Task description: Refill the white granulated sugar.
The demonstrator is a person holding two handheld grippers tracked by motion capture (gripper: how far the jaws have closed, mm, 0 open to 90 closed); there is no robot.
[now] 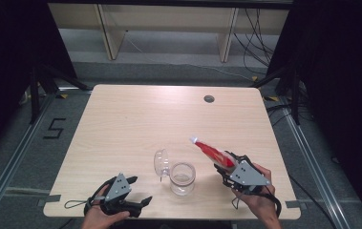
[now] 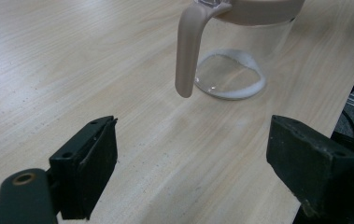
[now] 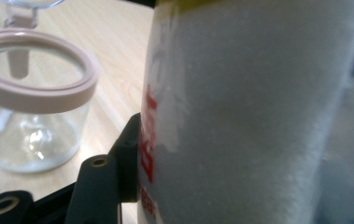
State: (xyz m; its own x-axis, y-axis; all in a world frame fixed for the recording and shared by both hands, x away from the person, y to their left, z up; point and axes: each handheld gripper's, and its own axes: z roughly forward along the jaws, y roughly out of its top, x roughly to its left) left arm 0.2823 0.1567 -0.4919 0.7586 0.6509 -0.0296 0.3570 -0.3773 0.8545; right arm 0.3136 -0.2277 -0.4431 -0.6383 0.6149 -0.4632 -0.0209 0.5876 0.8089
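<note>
- High view: right claw (image 1: pixel 225 164) grasps a red-and-white tube (image 1: pixel 212 151), tilted, white cap end pointing up-left, lifted off the surface (image 1: pixel 135 119); glass jar (image 1: pixel 182 178) stands just left of it, hinged lid (image 1: pixel 161 162) flipped open.
- Right gripper view: tube (image 3: pixel 258 112) close up and blurred, pressed against the one jaw that shows; jar's pinkish rim (image 3: pixel 34 70) beside it.
- Left gripper view: jaws spread wide, nothing between, jar (image 2: pixel 240 51) ahead.
- Left claw (image 1: pixel 138 191) released, low at the near edge; right hand (image 1: pixel 260 200) raised.
- Light wood surface, dark floor, cables behind.
</note>
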